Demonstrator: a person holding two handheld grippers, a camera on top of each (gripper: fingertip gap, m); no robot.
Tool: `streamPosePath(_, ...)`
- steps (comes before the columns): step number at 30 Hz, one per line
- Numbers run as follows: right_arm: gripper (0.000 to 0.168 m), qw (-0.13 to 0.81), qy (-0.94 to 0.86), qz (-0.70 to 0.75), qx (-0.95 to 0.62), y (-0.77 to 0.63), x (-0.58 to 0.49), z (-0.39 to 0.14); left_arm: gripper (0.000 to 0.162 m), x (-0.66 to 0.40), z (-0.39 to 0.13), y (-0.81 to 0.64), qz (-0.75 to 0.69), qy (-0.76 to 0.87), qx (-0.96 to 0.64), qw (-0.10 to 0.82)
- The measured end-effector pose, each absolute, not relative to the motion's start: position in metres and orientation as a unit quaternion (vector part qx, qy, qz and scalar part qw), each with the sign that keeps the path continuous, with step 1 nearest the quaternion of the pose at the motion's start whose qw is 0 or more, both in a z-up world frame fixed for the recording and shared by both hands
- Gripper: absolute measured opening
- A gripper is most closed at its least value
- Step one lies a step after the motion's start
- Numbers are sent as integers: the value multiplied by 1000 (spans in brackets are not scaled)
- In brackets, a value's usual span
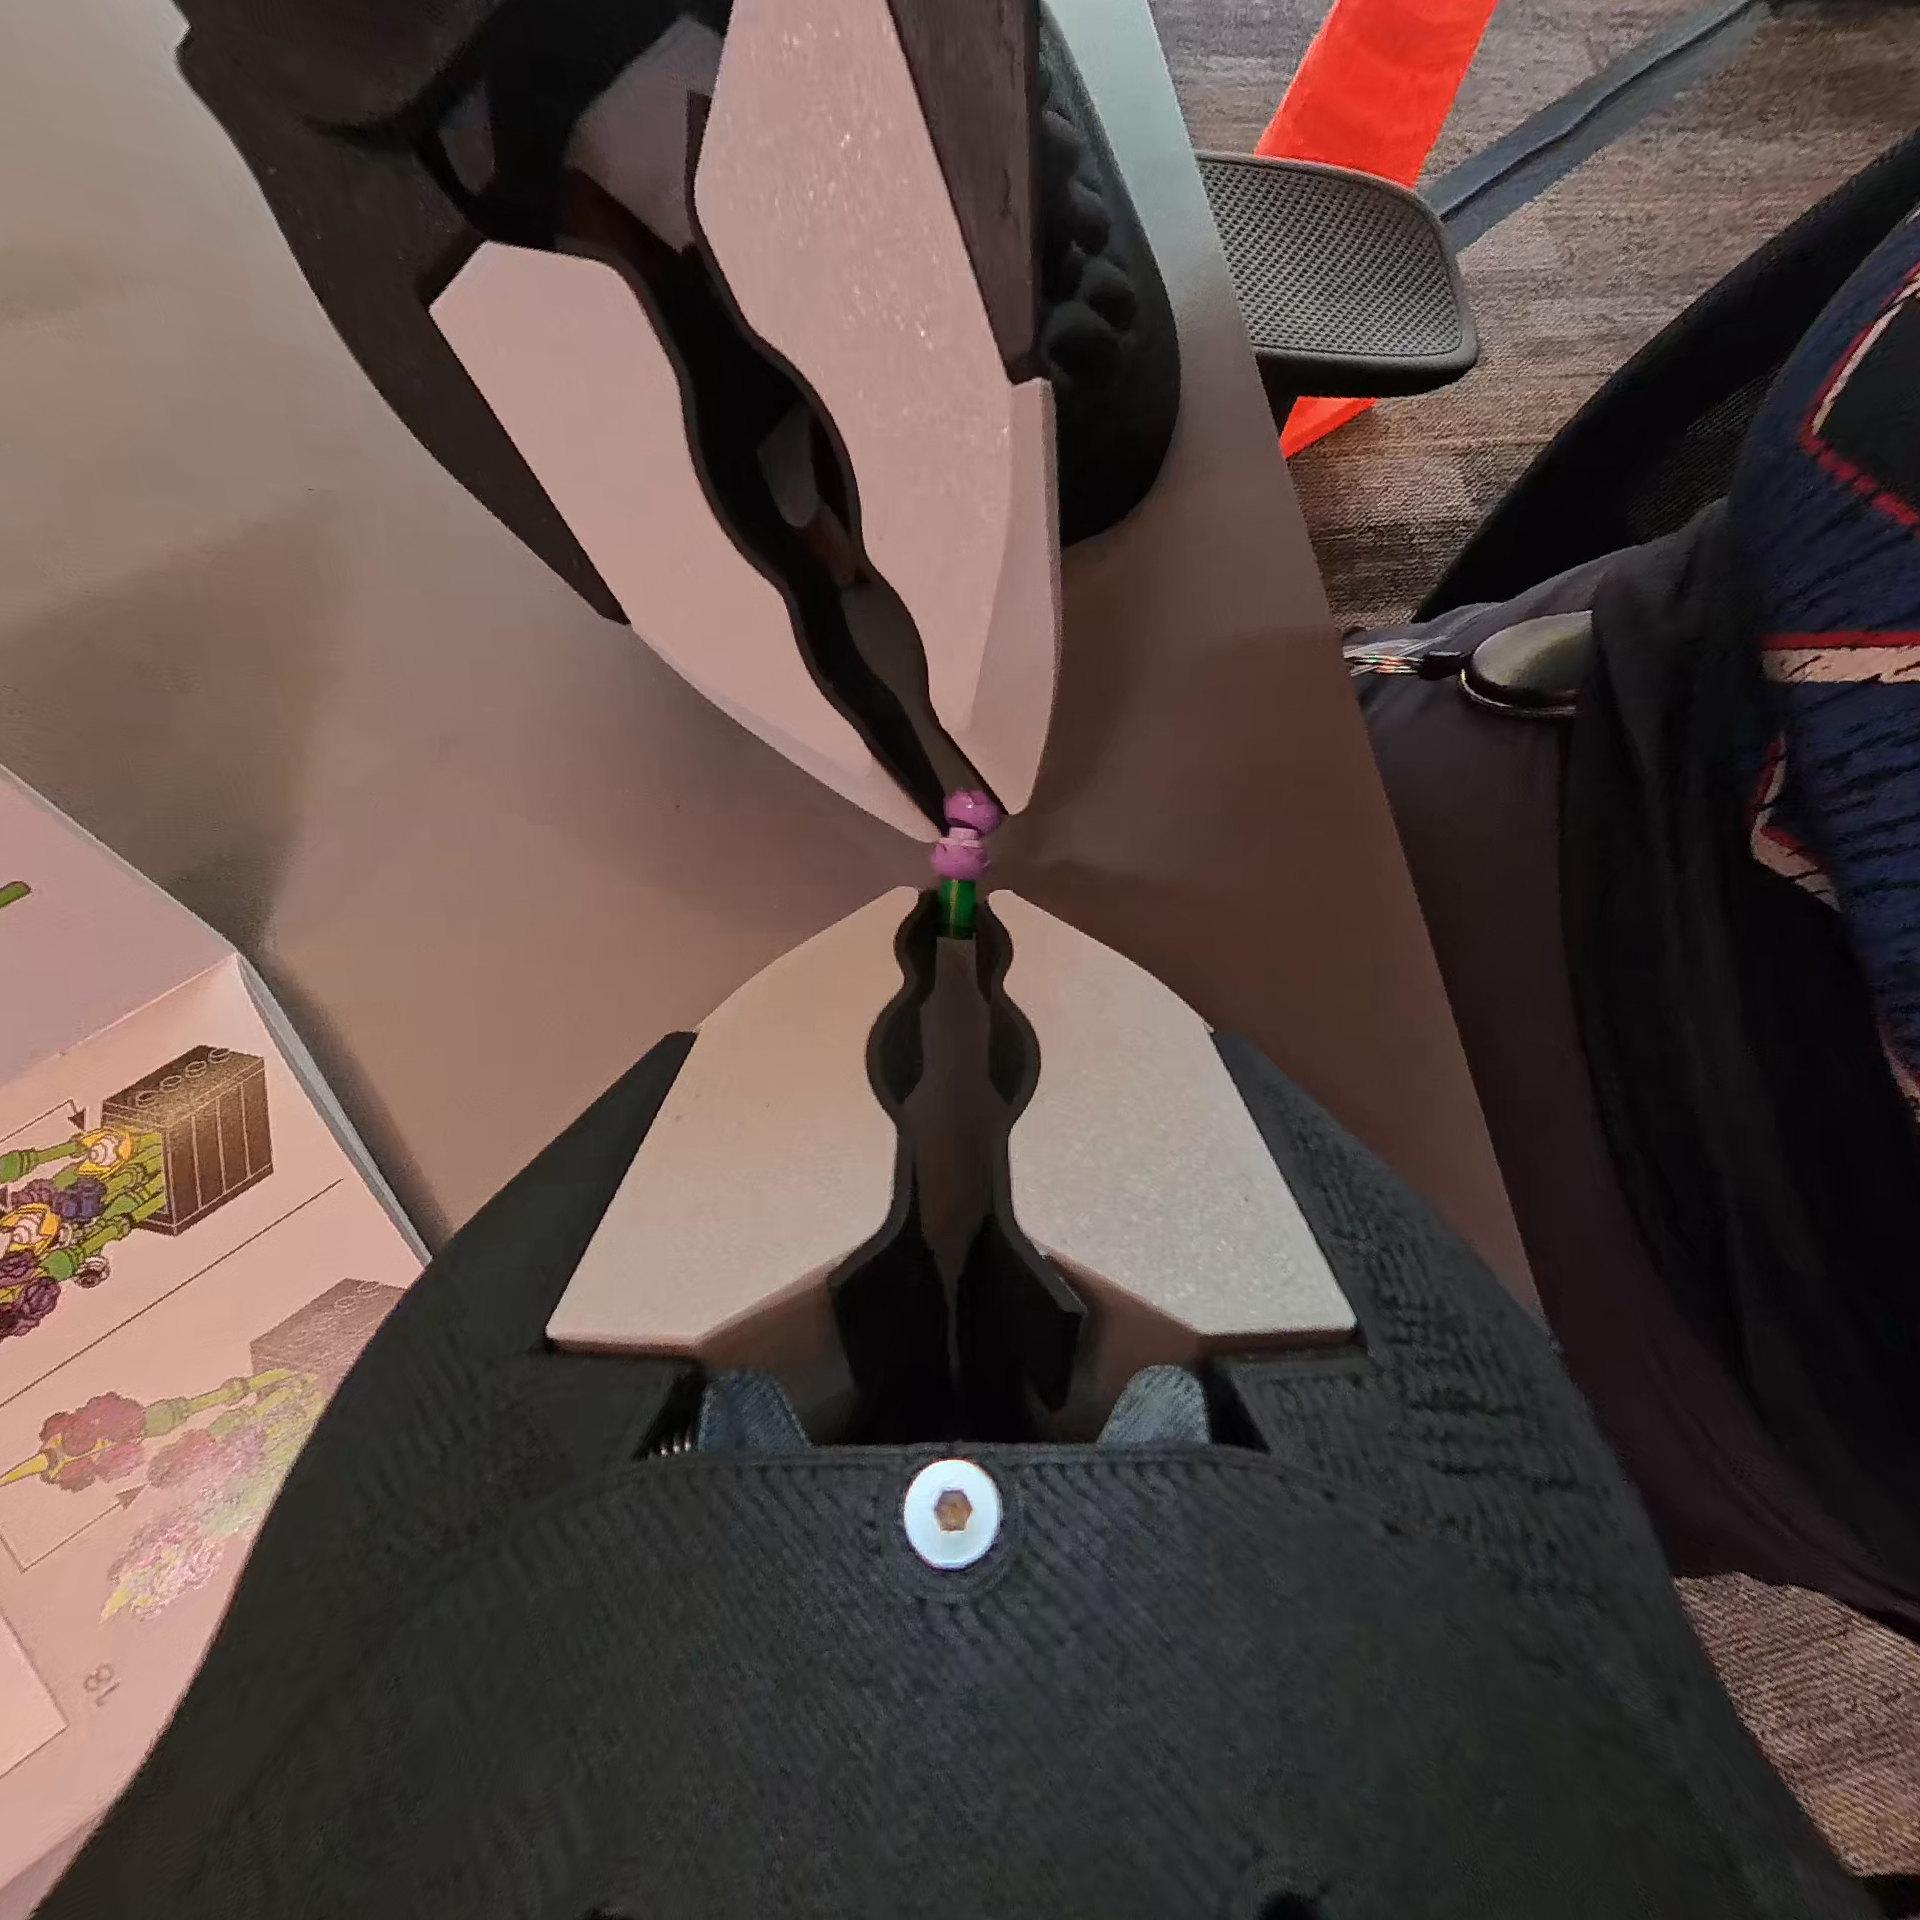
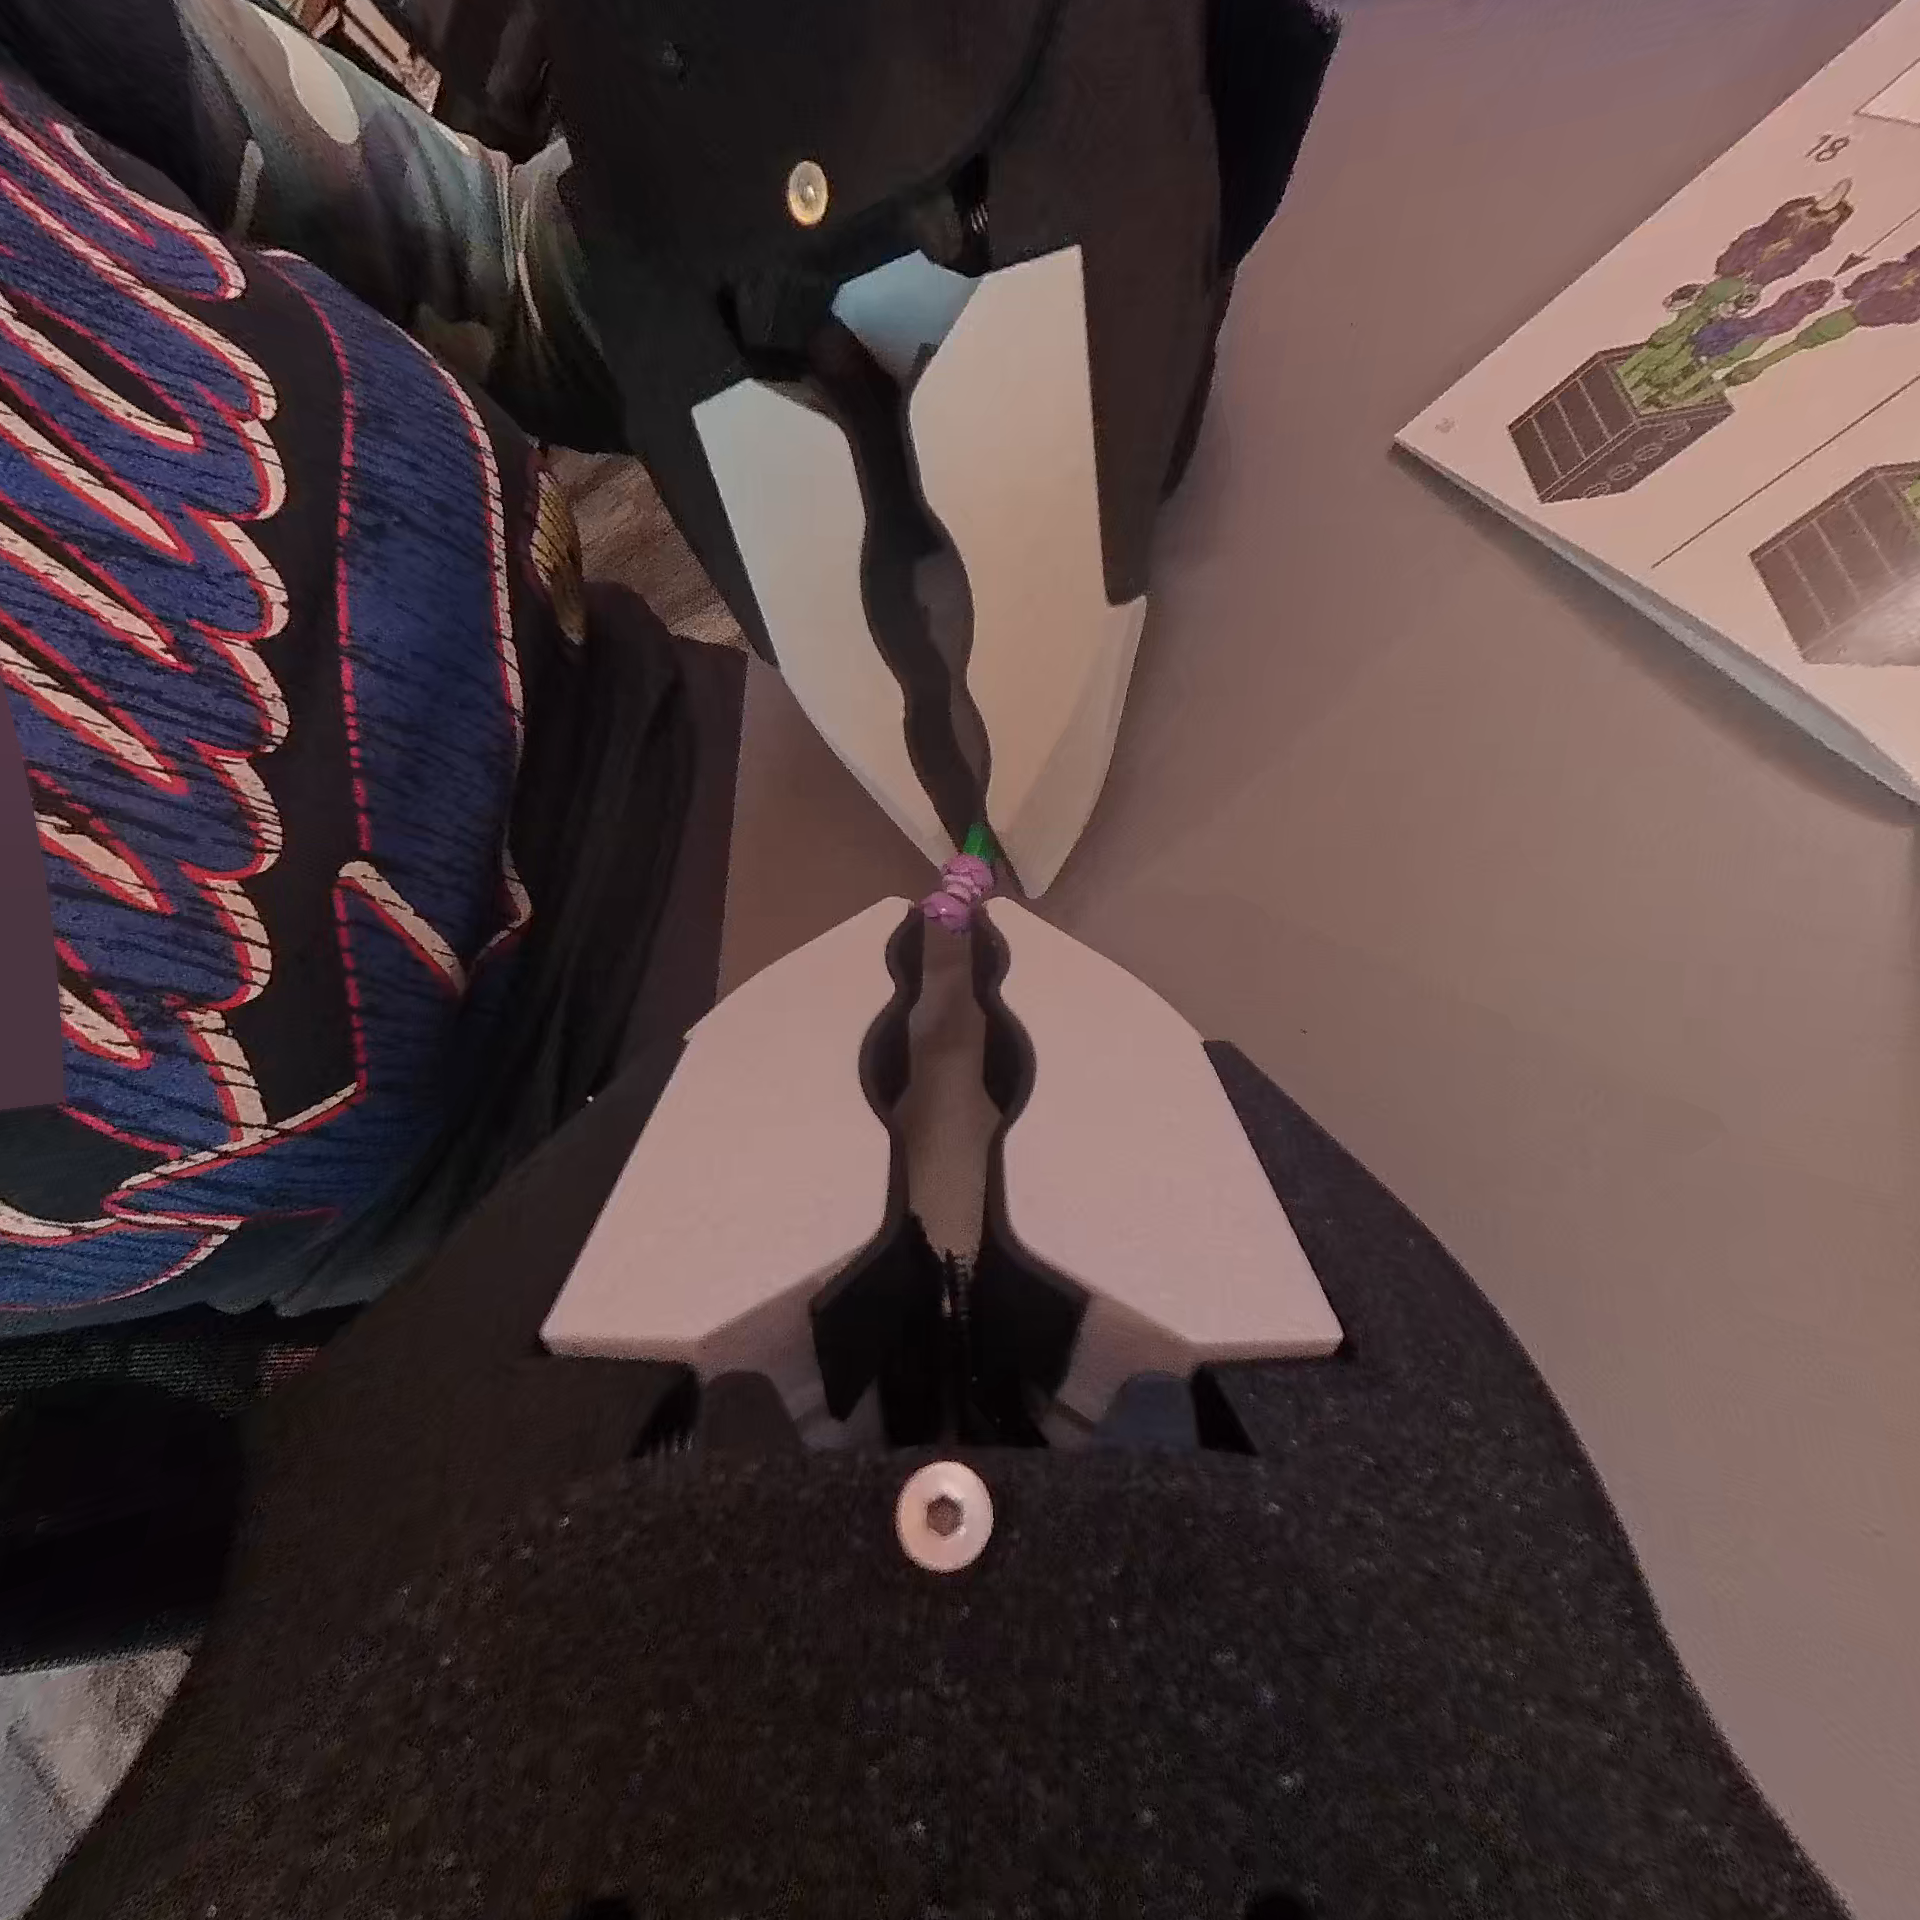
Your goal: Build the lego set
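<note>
From the left wrist view, an instruction booklet (image 1: 156, 1299) lies on the grey surface (image 1: 364, 727) at the left, partly cut off. A chair (image 1: 1340, 270) stands past the edge. The left gripper (image 1: 954, 902) has its fingers squeezed onto a small green stem (image 1: 956, 906). Two purple flower pieces (image 1: 964, 831) sit on the stem. The right gripper (image 1: 971, 808) pinches the top one.

From the right wrist view, the booklet (image 2: 1704, 436) lies at the right. A person's patterned shirt (image 2: 239, 675) fills the left. The right gripper's (image 2: 951, 902) fingers are clenched on the purple pieces (image 2: 958, 878). The green stem (image 2: 977, 836) is mostly hidden in the left gripper (image 2: 982, 842).
</note>
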State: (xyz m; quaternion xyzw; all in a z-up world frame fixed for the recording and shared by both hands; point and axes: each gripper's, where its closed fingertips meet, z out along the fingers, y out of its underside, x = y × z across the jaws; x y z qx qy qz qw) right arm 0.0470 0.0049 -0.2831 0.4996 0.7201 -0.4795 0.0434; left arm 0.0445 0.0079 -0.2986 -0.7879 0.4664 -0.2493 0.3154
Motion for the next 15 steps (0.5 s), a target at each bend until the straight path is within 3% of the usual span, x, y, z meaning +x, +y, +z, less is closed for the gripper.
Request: streamPosePath(15, 9, 134, 750, -466, 450, -6, 50, -285, 7, 49, -304, 0, -227, 514, -768, 308)
